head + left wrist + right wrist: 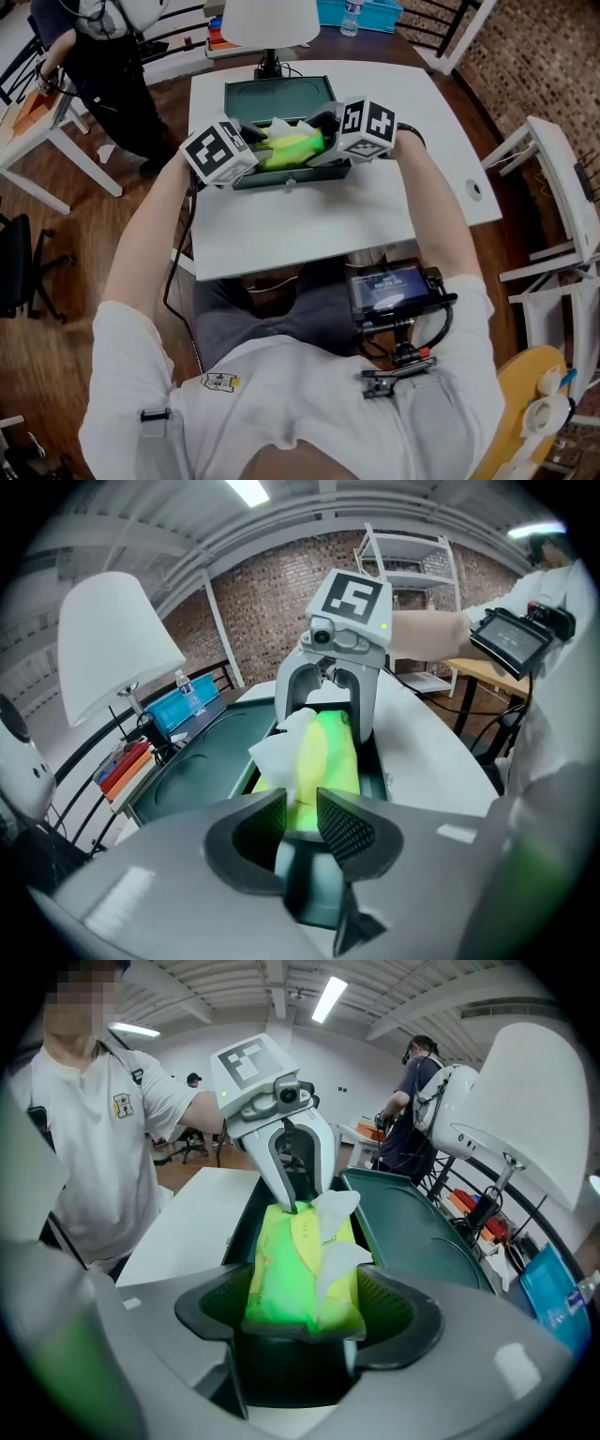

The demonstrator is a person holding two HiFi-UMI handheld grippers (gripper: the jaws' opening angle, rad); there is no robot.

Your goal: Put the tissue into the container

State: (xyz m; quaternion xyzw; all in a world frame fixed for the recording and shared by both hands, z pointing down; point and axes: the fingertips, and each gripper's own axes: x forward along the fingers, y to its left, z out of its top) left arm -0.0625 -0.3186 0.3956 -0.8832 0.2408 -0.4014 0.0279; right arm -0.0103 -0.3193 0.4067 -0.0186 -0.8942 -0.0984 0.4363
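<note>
**Task's thing.** The yellow-green tissue pack (289, 150) lay lengthwise in the narrow trough of the dark green container (291, 180). The container sat toward the far side of the white desk (309, 225), with its open lid (277, 98) lying flat behind it. A white sheet (336, 1213) stuck up from the slit in the pack's top.

**Left gripper (300, 810).** Its fingers were drawn close together at one end of the pack, with a sliver of green in the narrow gap. In the right gripper view the tips met at the pack's end edge. I could not tell whether the pads were pinching the wrapper or only standing against it.

**Right gripper (305, 1299).** Its fingers stood wide apart, one on either side of the pack's other end and just beside its long sides. The wrapper showed no dent there, so I judged that they were not squeezing it.

**Why held this way (judgement).**
- One gripper at each end suits a long, soft pack, because it keeps the pack level and lined up with the trough so it does not catch on the walls.
- Both grippers slanted down into the trough from above, clear of the lid and of the lamp (270, 19) behind it.

**Progress (judgement).** The pack looked seated low between the walls, so placement seemed all but done. What was left was to let go and lift both grippers clear.

**Risk.** The loose sheet, or the end of the wrapper, might snag on a finger and drag the pack back up.
</note>
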